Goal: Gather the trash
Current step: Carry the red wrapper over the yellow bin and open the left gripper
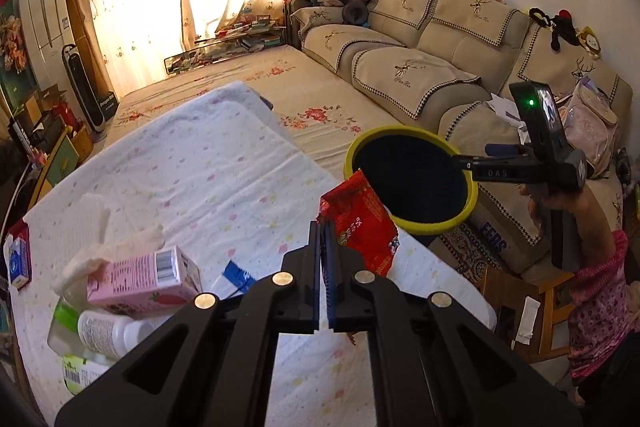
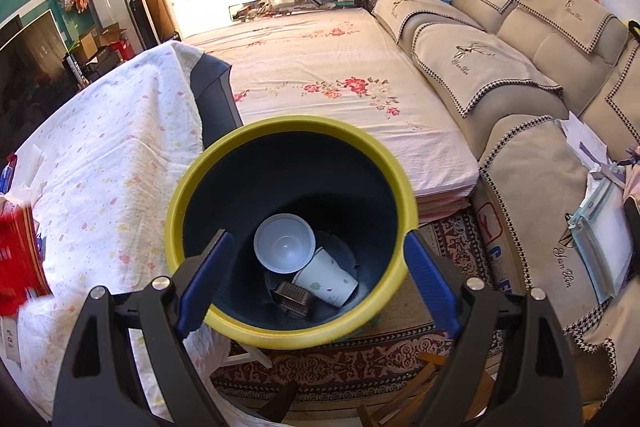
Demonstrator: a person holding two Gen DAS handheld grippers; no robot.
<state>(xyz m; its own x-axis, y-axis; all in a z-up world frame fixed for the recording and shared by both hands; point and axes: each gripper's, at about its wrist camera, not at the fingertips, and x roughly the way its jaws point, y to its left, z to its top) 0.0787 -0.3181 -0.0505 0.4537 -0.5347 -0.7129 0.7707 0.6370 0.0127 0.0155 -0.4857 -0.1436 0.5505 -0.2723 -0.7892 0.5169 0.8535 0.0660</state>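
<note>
My left gripper (image 1: 325, 227) is shut on a red snack wrapper (image 1: 362, 223) and holds it above the table, next to the rim of the yellow-rimmed dark bin (image 1: 416, 179). My right gripper (image 2: 316, 267) grips that bin (image 2: 296, 131) by its sides, jaws wide around the rim. Inside the bin lie a white cup (image 2: 285, 243), a paper cup (image 2: 328, 279) and a small dark item (image 2: 292, 297). The wrapper shows blurred at the left edge of the right wrist view (image 2: 18, 259). On the table sit a pink carton (image 1: 144, 277), a white bottle (image 1: 106, 333) and tissue (image 1: 92, 227).
The table wears a white dotted cloth (image 1: 192, 171). A floral-covered bed (image 2: 320, 67) lies beyond it, and a beige sofa (image 2: 520, 47) runs along the right. A patterned rug (image 2: 360, 363) and a wooden stool (image 1: 536, 303) are below the bin.
</note>
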